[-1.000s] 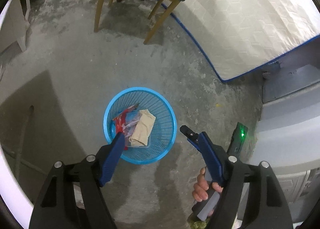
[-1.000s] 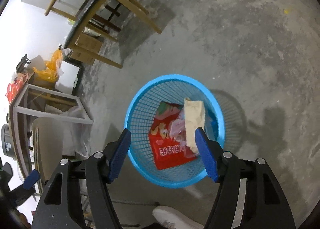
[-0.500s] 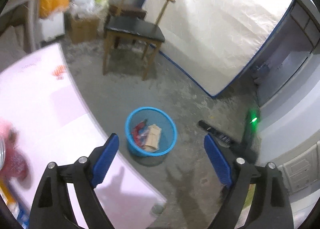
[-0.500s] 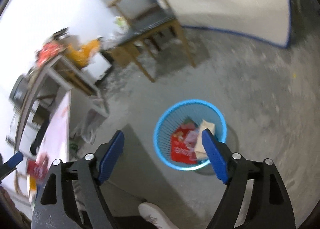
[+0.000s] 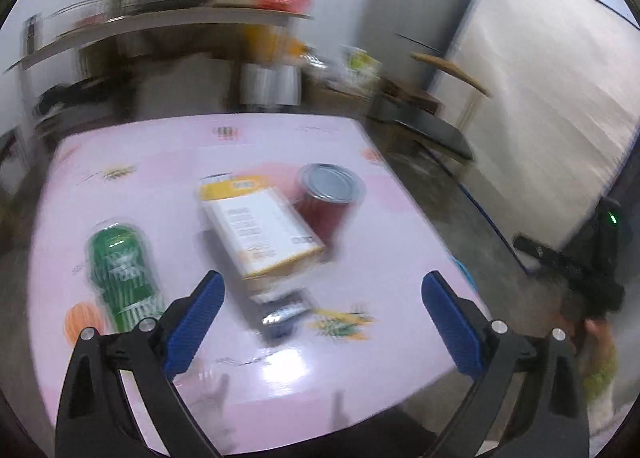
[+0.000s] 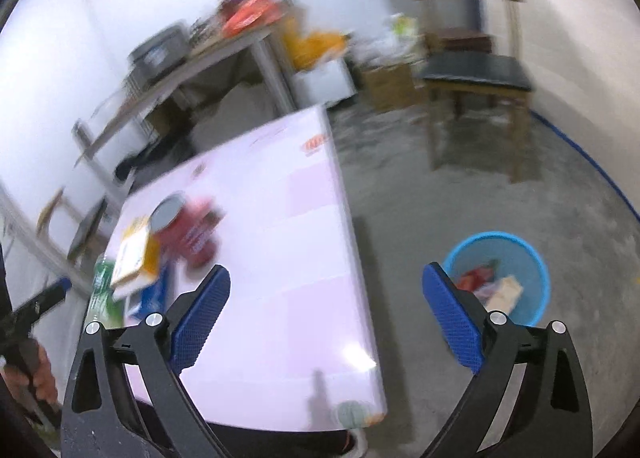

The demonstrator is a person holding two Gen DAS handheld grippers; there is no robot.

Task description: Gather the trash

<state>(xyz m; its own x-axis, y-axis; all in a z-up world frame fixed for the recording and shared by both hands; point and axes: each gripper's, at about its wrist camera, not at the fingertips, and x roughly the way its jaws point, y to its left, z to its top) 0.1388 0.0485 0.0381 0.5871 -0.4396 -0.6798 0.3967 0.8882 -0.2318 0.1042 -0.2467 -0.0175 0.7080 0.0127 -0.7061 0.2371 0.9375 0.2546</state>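
On the pink table lie a green can on its side, a white and yellow carton, an upright red can and a small dark blue packet. My left gripper is open and empty above the table's near part. My right gripper is open and empty over the table's right edge. The blue trash basket stands on the floor at right with wrappers inside. The red can, the carton and the green can show in the right wrist view.
A wooden chair stands beyond the basket. A mattress leans on the right wall. A cluttered shelf table stands behind the pink table. Both views are blurred by motion.
Both grippers have risen from over the basket and swung left towards the pink table. The cans and carton have come into view. Both stay open and empty.
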